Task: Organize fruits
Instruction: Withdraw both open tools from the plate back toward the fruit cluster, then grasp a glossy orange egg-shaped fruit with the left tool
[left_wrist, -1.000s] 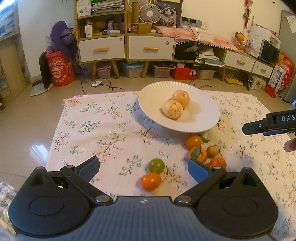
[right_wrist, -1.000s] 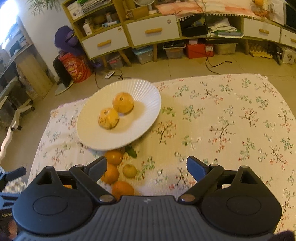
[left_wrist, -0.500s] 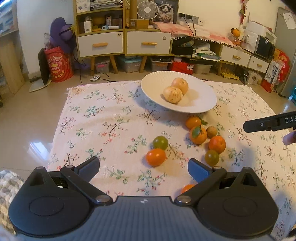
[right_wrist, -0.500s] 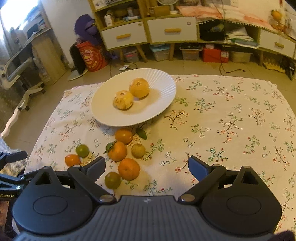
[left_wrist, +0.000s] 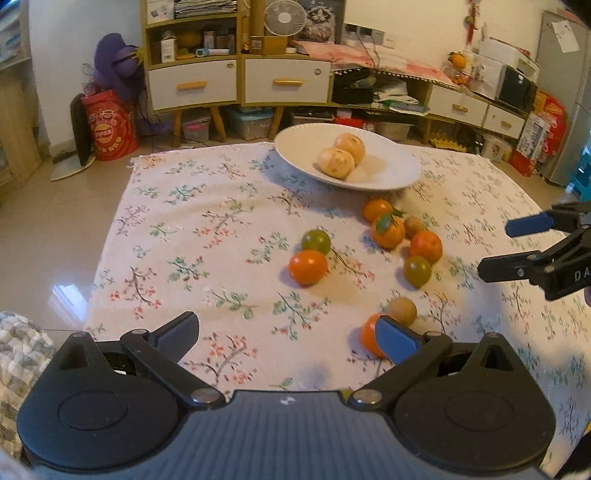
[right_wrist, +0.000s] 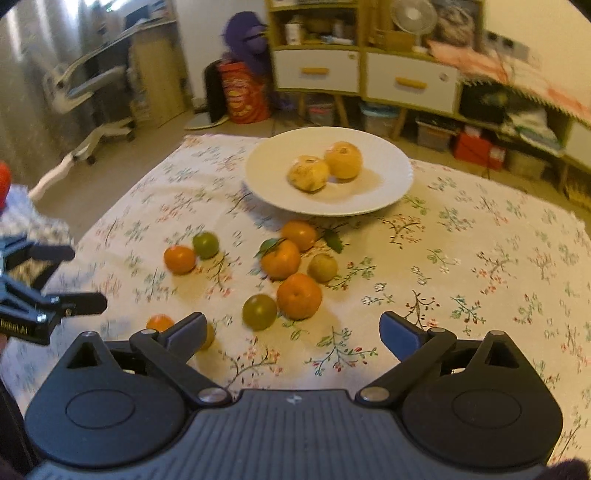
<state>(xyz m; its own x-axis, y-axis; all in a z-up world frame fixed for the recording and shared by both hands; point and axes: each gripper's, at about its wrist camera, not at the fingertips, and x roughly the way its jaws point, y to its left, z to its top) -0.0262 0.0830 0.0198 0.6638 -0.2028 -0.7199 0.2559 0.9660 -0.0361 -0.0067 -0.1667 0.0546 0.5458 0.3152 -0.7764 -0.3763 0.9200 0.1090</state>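
Fruits (right_wrist: 299, 301) lay loose at six o'clock of the plate (right_wrist: 391, 192), while your left gripper (left_wrist: 288, 332) gaped empty and right gripper (right_wrist: 293, 330) was opening, empty.

The left gripper (left_wrist: 286, 334) is matte black plastic: a ribbed housing in the middle with a small white mark at its top edge, and a rounded pod on each side with a shallow round disc pressed into it. Slim black links run from silver rivets to two fingers (left_wrist: 394, 339) faced with blue pads. The right gripper (right_wrist: 291, 332) has the same build, the same ribbed body, silver rivets and blue-padded fingers (right_wrist: 400, 336). From the side, its black frame bears small screws and white lettering beginning "DA".
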